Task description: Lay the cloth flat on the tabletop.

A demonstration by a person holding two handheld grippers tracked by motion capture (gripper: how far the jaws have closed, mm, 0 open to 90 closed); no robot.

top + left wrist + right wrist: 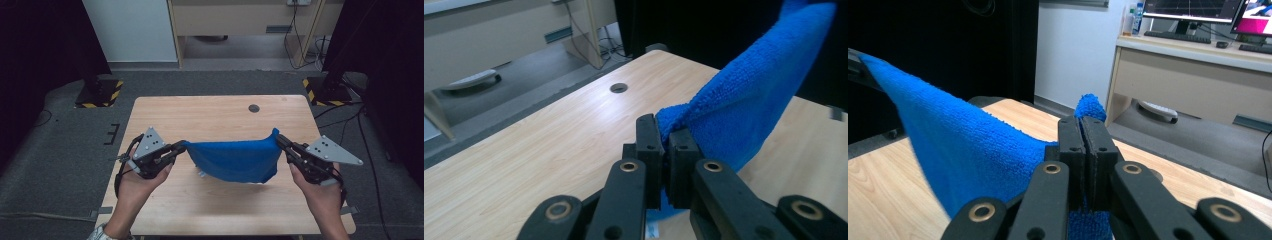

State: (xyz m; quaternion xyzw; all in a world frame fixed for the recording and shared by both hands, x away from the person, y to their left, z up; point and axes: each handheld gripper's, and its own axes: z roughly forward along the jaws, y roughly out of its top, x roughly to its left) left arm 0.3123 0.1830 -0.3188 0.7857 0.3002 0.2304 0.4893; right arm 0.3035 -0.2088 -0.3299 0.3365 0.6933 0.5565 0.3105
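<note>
Blue terry cloth [235, 161] hangs in the air above the middle of a pale wooden table [200, 117], stretched between two hand-held grippers and sagging into a shallow curve along its top edge. At the left of the high view, the left gripper [181, 146] is clamped on the cloth's left corner, its jaws pointing toward the table's centre, with a hand [137, 181] wrapped around its body and a grey three-cornered plate on top. From the left gripper view, the two black jaws are pressed together on a bunched fold of the cloth [744, 95], which rises away to the upper right above the tabletop; a small round hole [618, 88] shows in the wood farther off. At the right of the high view, the right gripper [278, 140] pinches the opposite corner, which pokes up in a small peak past its tips. Its own view shows the jaws clenched tight on the fabric [968, 145], a tuft standing above them, the cloth sweeping off to the upper left.
</note>
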